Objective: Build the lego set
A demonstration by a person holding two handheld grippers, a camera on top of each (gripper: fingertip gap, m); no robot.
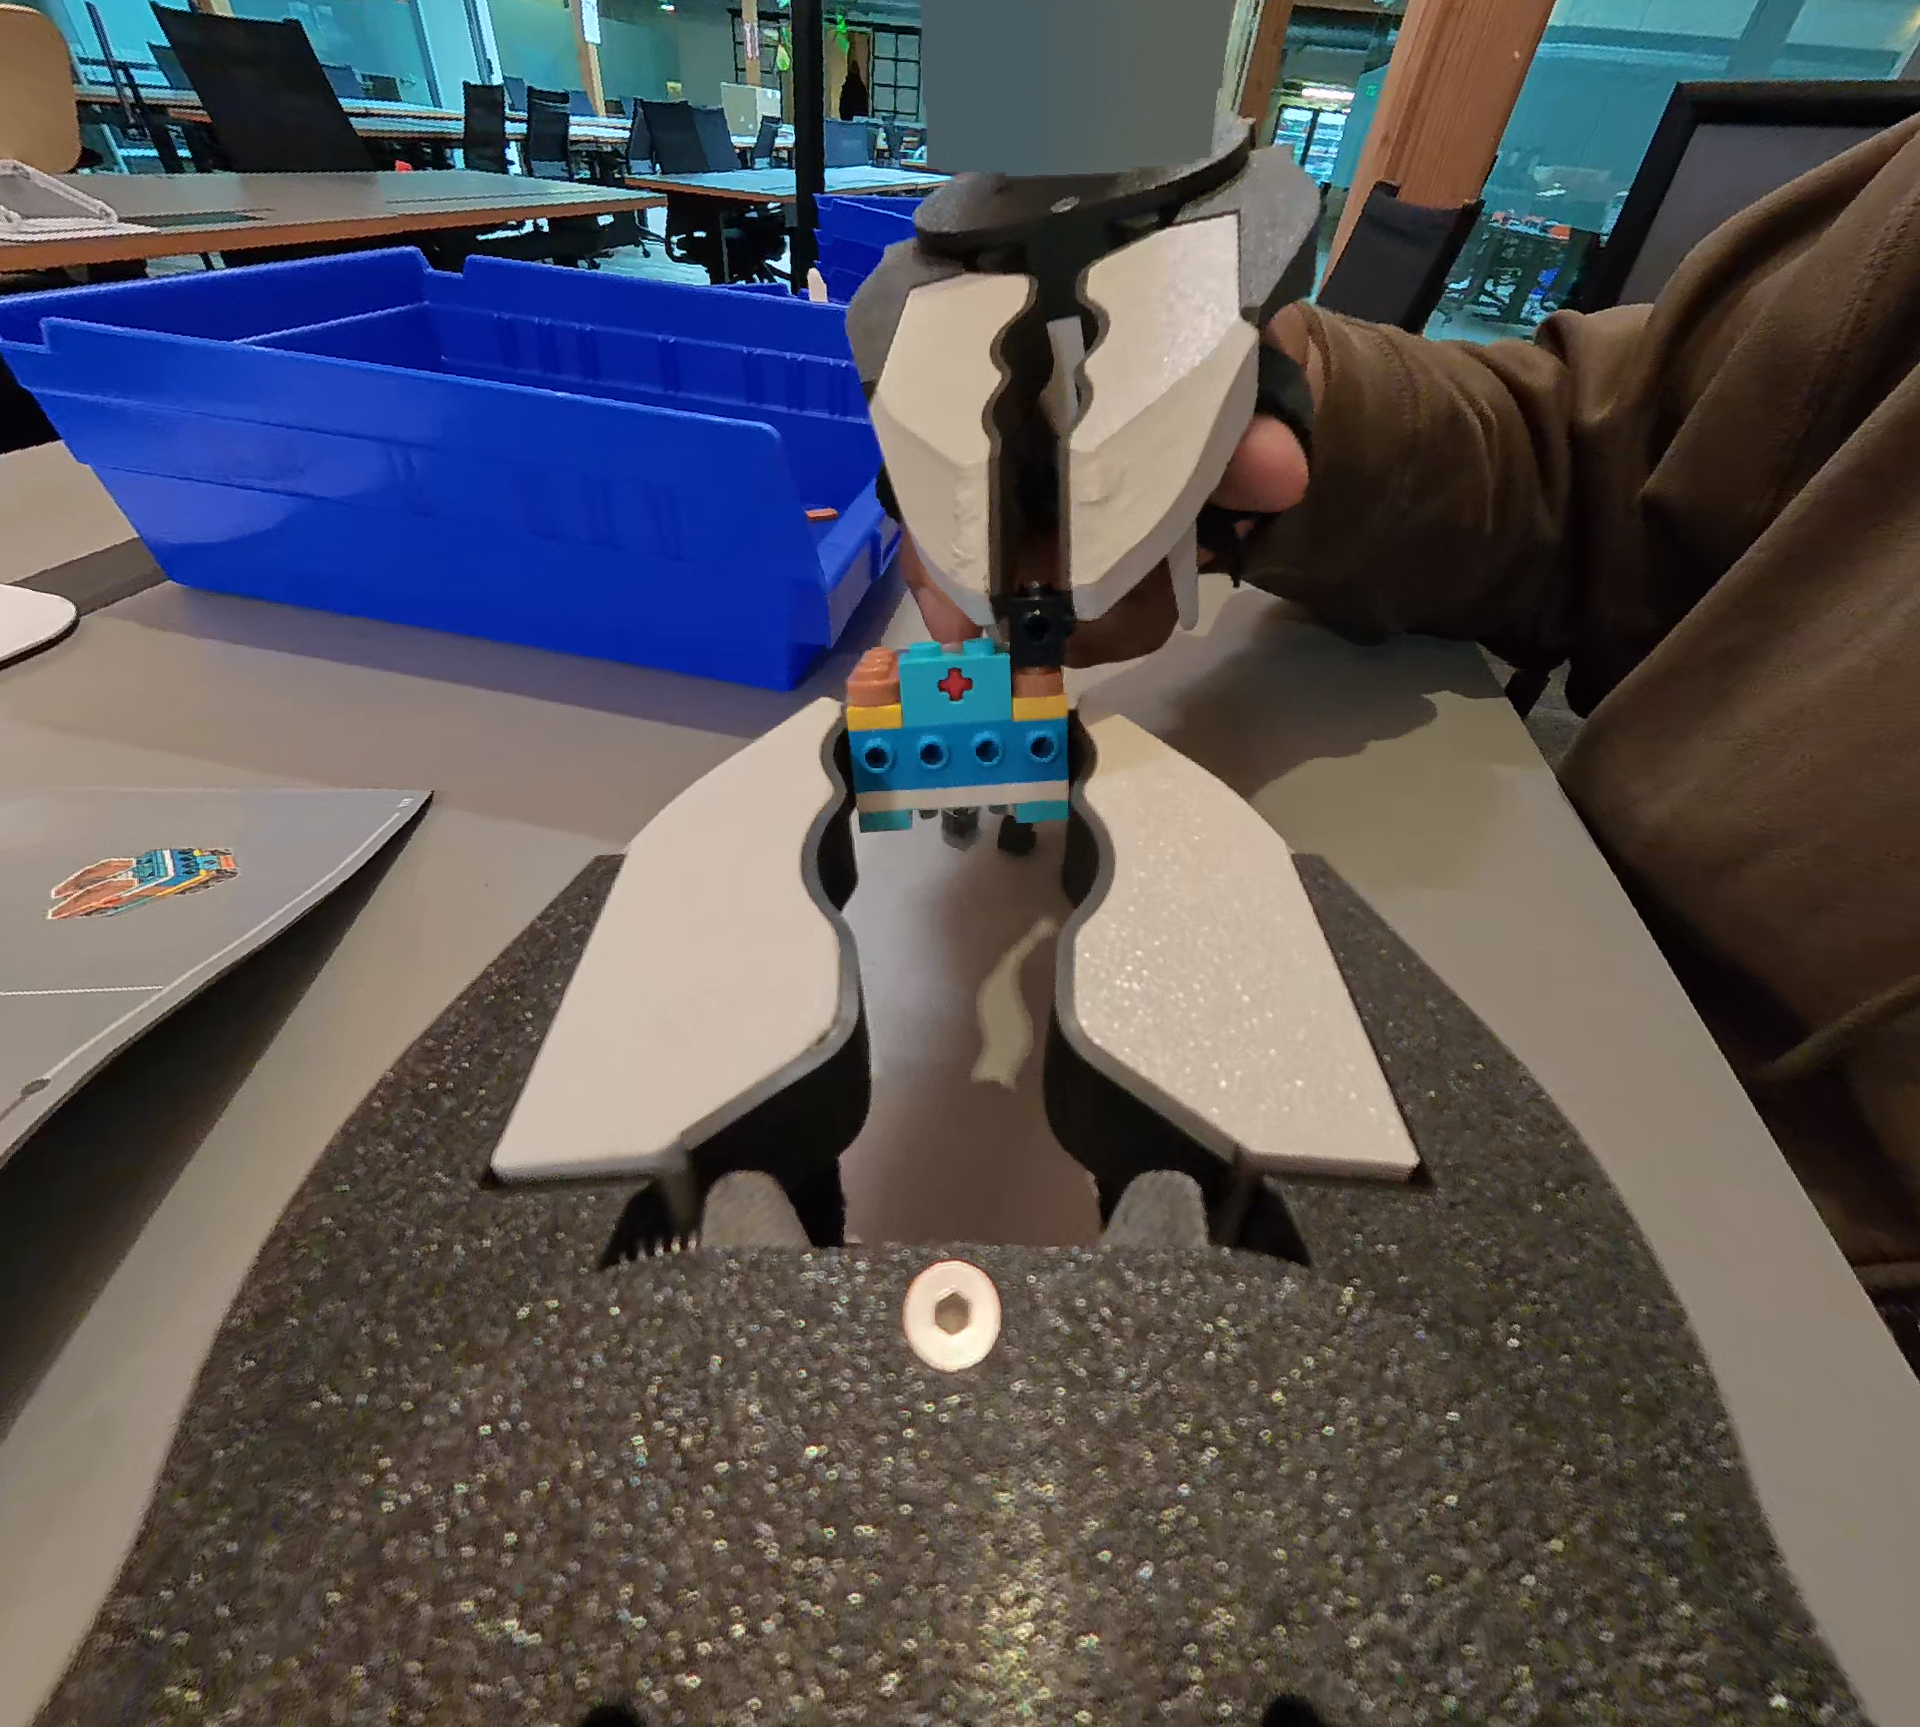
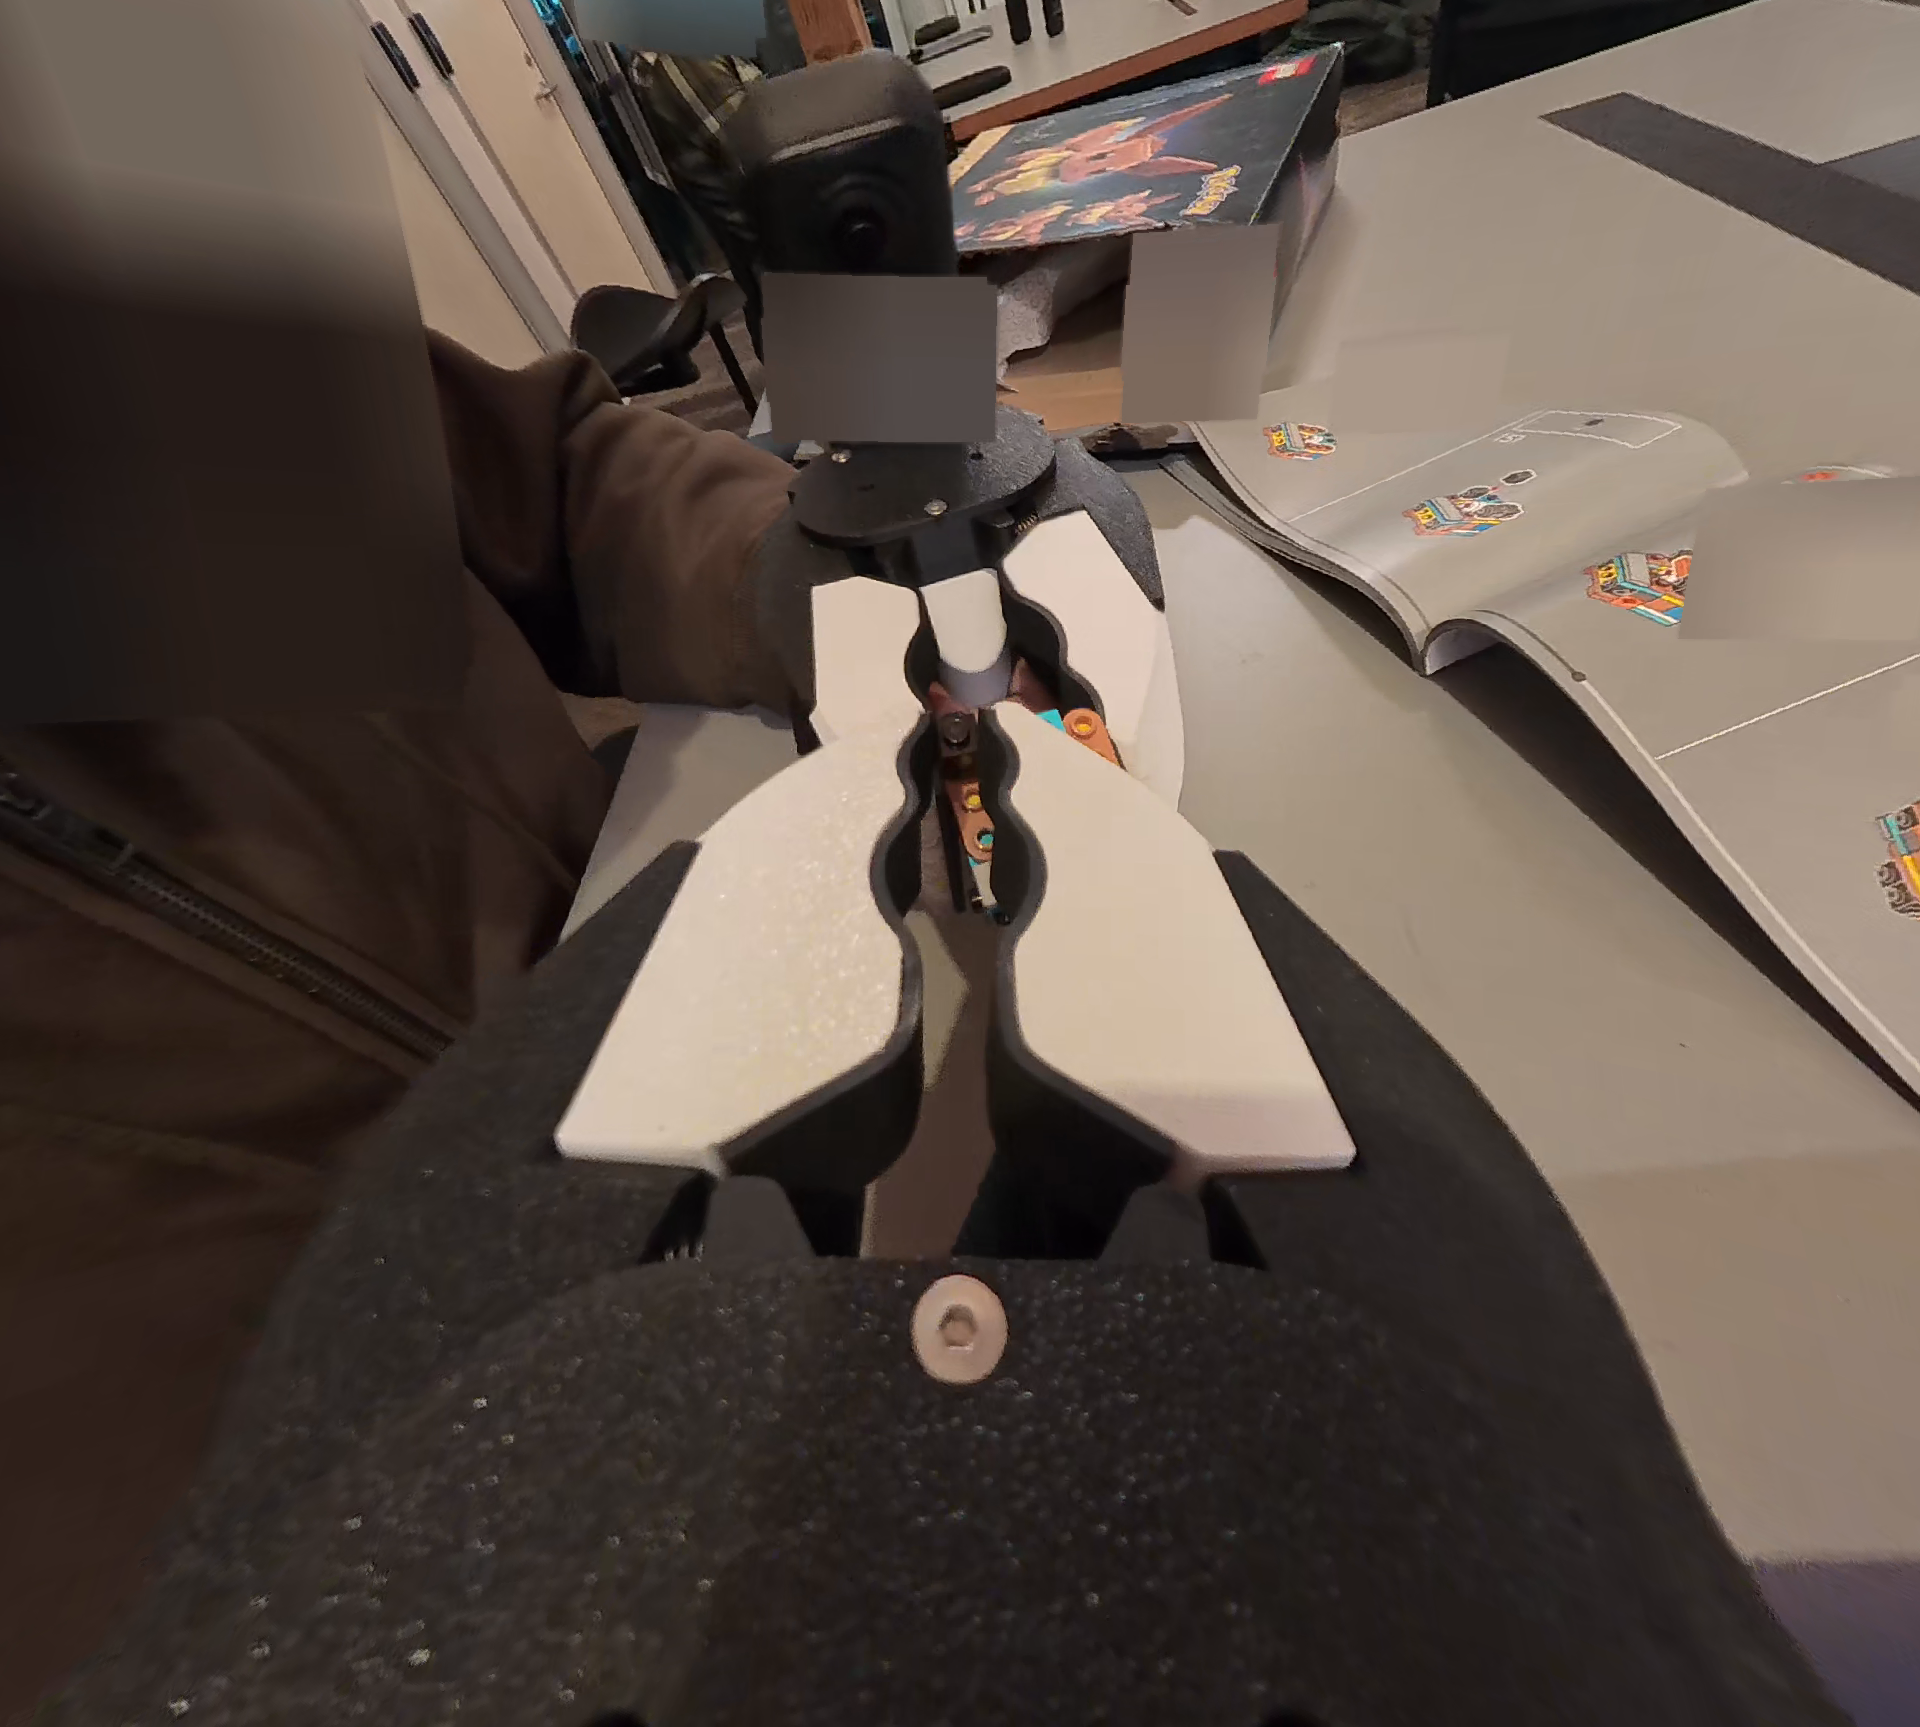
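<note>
My left gripper (image 1: 956, 758) is shut on a small lego assembly (image 1: 951, 747), blue with a row of holes, yellow and orange bricks and a red cross on top, and holds it above the grey table (image 1: 520, 742). My right gripper (image 1: 1031, 607) points down at the assembly's top right, shut on a small black piece (image 1: 1039, 625). In the right wrist view my right gripper (image 2: 956, 727) pinches the black piece (image 2: 954, 735) just over the assembly's orange plates (image 2: 1086, 730). The left gripper's fingers (image 2: 1091, 617) face it.
A blue plastic bin (image 1: 468, 451) stands at the back left. An open instruction booklet (image 2: 1558, 617) lies beside the grippers and also shows in the left wrist view (image 1: 156, 908). The lego box (image 2: 1143, 160) sits at the table's far end. A brown sleeve (image 1: 1558, 482) holds the right gripper. The grippers are tip to tip, or close to it.
</note>
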